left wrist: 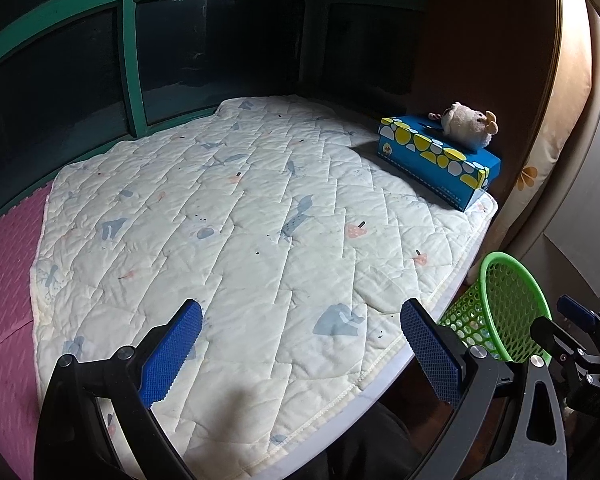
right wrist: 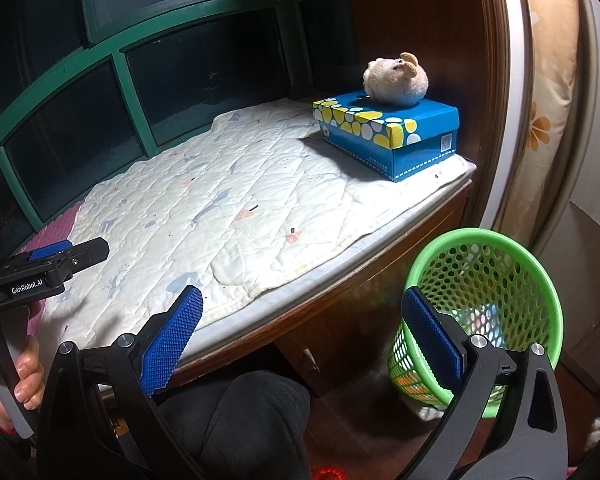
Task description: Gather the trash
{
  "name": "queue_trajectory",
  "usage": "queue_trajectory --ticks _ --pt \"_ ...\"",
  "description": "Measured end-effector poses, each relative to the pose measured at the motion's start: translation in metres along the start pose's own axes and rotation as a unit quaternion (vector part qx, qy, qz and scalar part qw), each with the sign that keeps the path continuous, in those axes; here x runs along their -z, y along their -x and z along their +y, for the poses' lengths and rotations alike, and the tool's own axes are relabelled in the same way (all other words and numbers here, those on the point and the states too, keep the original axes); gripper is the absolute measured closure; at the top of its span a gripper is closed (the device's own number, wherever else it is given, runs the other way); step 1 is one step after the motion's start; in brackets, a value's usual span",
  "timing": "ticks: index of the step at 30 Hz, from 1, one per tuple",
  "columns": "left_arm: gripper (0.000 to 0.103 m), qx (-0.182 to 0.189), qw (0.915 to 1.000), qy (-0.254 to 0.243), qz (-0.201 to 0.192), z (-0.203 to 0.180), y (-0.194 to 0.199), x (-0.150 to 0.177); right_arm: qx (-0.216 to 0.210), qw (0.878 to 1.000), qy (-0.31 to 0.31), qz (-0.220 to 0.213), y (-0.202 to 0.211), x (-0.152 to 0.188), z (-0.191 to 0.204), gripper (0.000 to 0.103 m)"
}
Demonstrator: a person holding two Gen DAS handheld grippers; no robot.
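Starting with the left wrist view: left hand-held gripper point(left wrist: 302, 354) hovers over the near edge of a quilted mat point(left wrist: 236, 240), blue pads spread wide, nothing between them. Green mesh basket point(left wrist: 496, 312) sits low to its right, beside the right finger, below the mat's edge; some coloured bits show through the mesh at the bottom. Right hand-held gripper point(left wrist: 576, 320) peeks in at the far right edge, beyond the basket; its state can't be told from here. Blue tissue box point(left wrist: 440, 160) with a plush toy point(left wrist: 470, 124) on top sits at the far right corner of the mat, well apart from the gripper.

Right wrist view: right hand-held gripper point(right wrist: 302, 348) is wide open and empty, held off the ledge's front edge. Basket point(right wrist: 480, 320) is just behind its right finger, standing on the floor and tilted toward the camera, scraps in its bottom. Left hand-held gripper point(right wrist: 70, 254) enters at left over the mat, seen side-on, a hand point(right wrist: 24, 376) wrapped round its handle.
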State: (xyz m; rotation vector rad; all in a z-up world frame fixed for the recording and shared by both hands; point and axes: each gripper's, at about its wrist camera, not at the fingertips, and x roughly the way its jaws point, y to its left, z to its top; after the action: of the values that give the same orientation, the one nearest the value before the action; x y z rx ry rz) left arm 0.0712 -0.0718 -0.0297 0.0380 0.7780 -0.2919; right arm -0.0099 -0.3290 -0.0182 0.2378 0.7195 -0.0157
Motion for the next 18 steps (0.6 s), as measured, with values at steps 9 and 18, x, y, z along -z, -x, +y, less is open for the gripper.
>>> queue_trajectory --ticks 9,18 --pt "0.007 -0.005 1.0000 0.006 -0.004 0.003 0.003 0.001 0.005 1.000 0.018 -0.004 0.000 0.002 0.008 0.004" --pt "0.007 -0.019 0.9997 0.007 -0.012 0.006 0.008 0.004 0.003 1.000 0.021 -0.011 0.001 0.002 0.013 0.004"
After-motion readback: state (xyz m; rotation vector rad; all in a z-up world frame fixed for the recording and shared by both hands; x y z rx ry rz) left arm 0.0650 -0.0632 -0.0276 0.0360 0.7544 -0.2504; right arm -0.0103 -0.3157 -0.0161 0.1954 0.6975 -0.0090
